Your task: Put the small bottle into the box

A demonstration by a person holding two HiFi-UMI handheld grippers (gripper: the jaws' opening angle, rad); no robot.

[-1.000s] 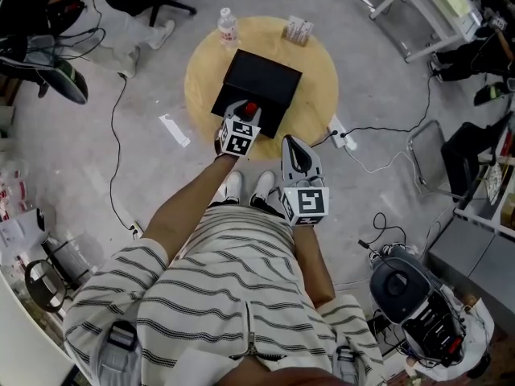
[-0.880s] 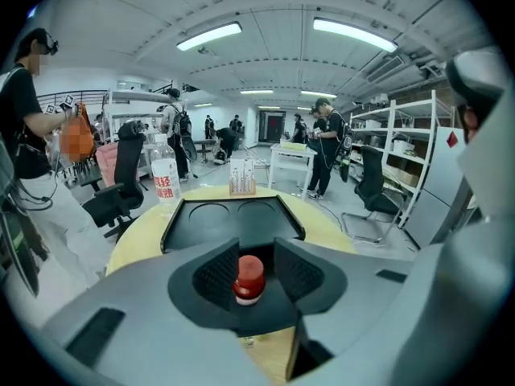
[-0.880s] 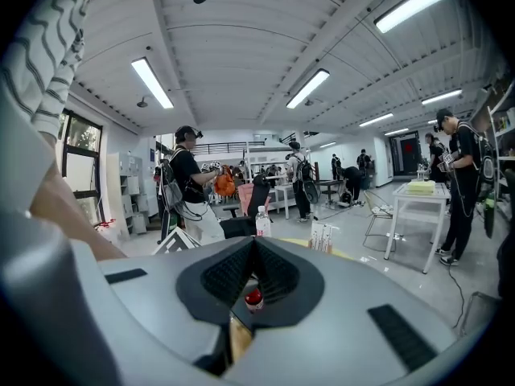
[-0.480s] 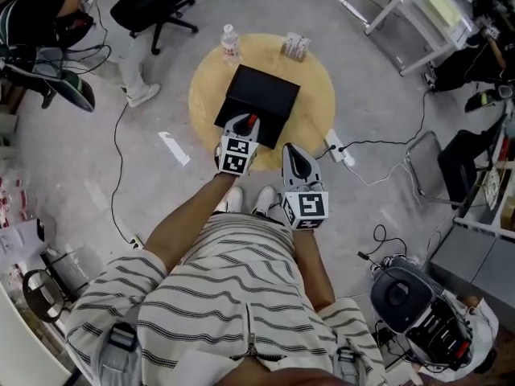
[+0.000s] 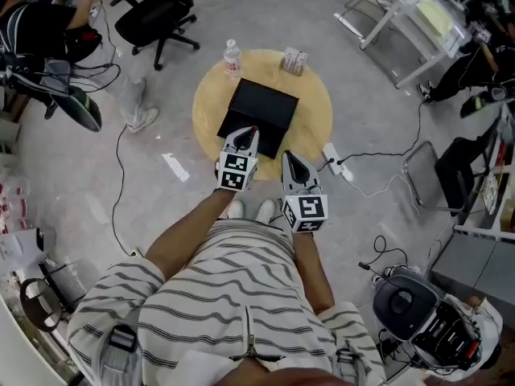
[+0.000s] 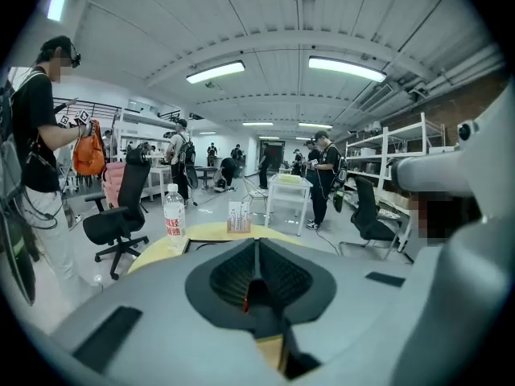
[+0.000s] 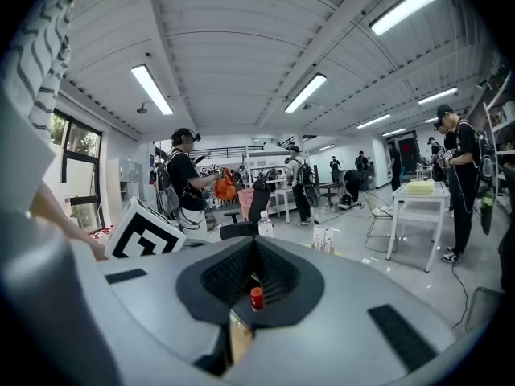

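Both at near edge of box (image 5: 261, 103): left gripper (image 6: 257, 252) fingers closing, red sliver (image 6: 245, 301) between; right gripper (image 7: 256, 252) fingers together.

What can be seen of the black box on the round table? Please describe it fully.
The black box is flat, rectangular and matt, perhaps card. It lies near the middle of the round wooden table, turned at an angle. A straight line divides a far panel from a near one; whether that is an open lid cannot be told. A water bottle stands near its far left corner and a small carton beyond its far right corner.
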